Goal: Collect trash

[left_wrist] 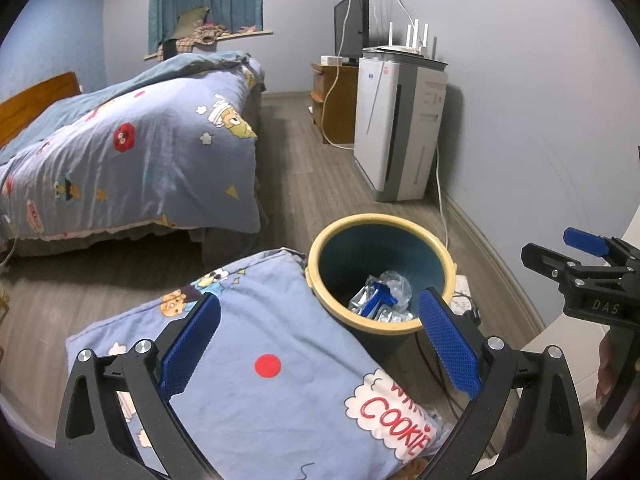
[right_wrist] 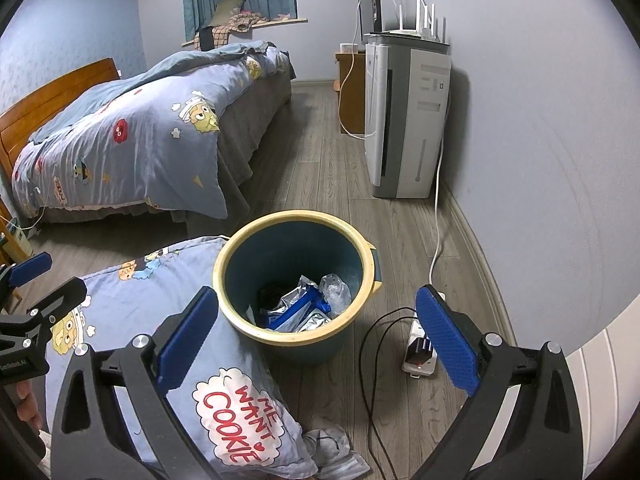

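Note:
A blue bin with a yellow rim stands on the wood floor. Inside it lie silver and blue wrappers and clear plastic. My left gripper is open and empty, above a blue cartoon pillow just left of the bin. My right gripper is open and empty, held above the bin's near rim. Each gripper shows at the edge of the other's view: the right one, the left one.
A bed with a cartoon duvet fills the left. A white air purifier stands by the right wall. A power strip and black cables lie on the floor right of the bin.

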